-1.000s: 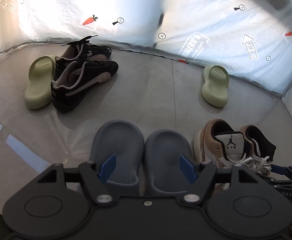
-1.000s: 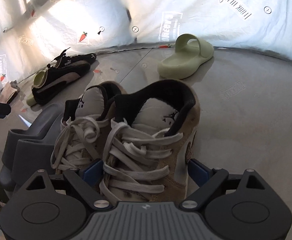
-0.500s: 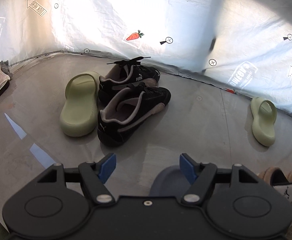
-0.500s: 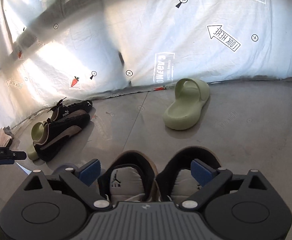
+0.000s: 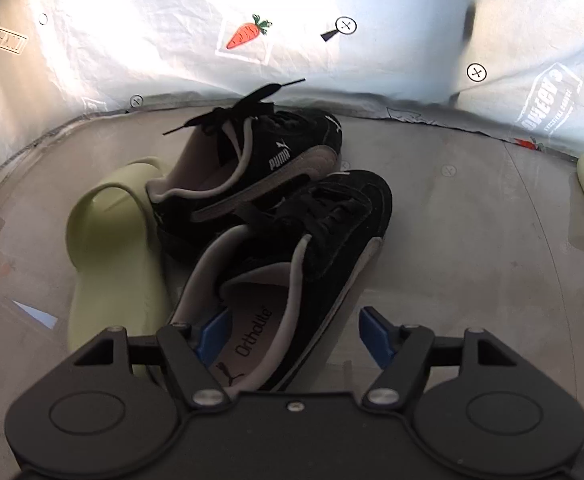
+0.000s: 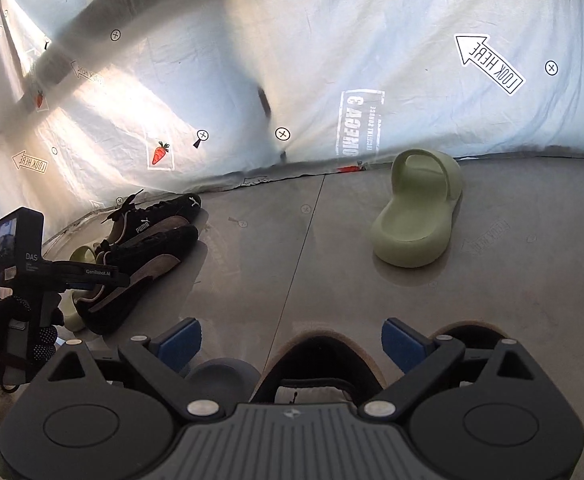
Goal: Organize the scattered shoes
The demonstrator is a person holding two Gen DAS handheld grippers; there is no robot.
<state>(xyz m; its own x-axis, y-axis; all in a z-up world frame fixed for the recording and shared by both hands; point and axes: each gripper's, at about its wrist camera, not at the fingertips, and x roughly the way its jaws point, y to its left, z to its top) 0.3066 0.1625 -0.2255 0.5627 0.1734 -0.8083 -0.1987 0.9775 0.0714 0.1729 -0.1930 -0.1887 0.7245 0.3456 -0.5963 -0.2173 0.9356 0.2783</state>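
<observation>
Two black sneakers [image 5: 275, 216] lie close together on the floor [image 5: 472, 240], with one green slide [image 5: 111, 248] touching them. Its match, the other green slide [image 6: 420, 220], sits well apart, so that pair is not together. Your left hand-held gripper [image 5: 292, 330] is spread around the near sneaker's heel. Your right hand-held gripper [image 6: 292, 340] is spread, holding nothing.

slide [image 5: 107, 248] left of two sneakers [image 5: 292, 240], second slide [image 6: 420, 216] far right
</observation>
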